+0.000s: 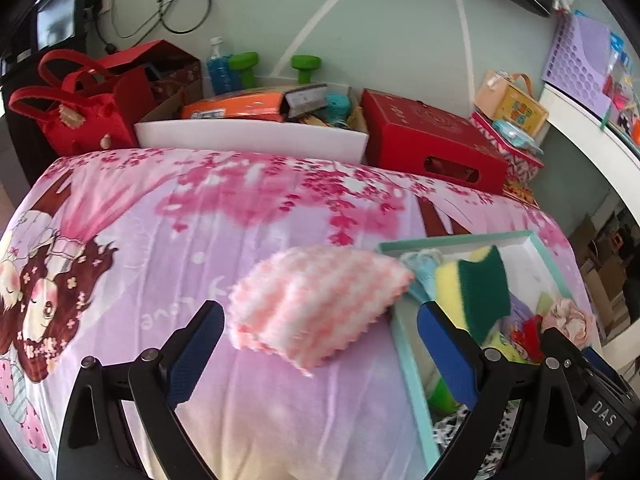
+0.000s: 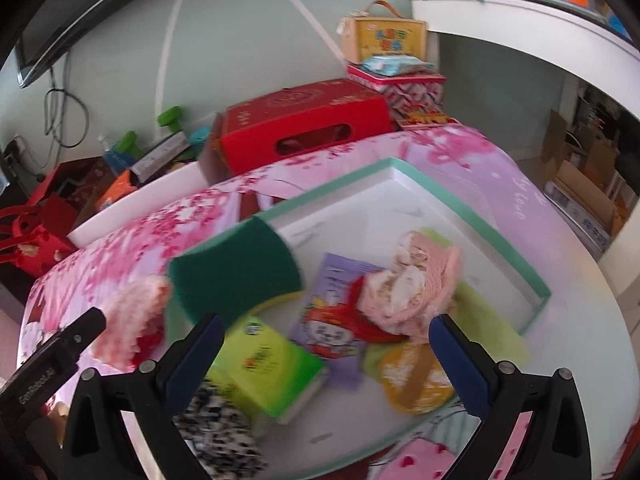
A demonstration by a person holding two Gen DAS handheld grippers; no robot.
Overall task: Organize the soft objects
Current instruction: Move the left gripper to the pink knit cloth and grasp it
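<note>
Pink floral bedsheet covers surface; red box and white bin behind. Left gripper spread wide, nothing pinched; pink-white checked cloth between its fingers, blurred, long axis running toward teal-rimmed tray just beside. Right gripper spread wide, empty; green-yellow sponge blurred ahead of left finger, over tray edge, green face up. Right view alone shows tray contents: green tissue pack, purple packet, pink crumpled cloth, orange item.
</note>
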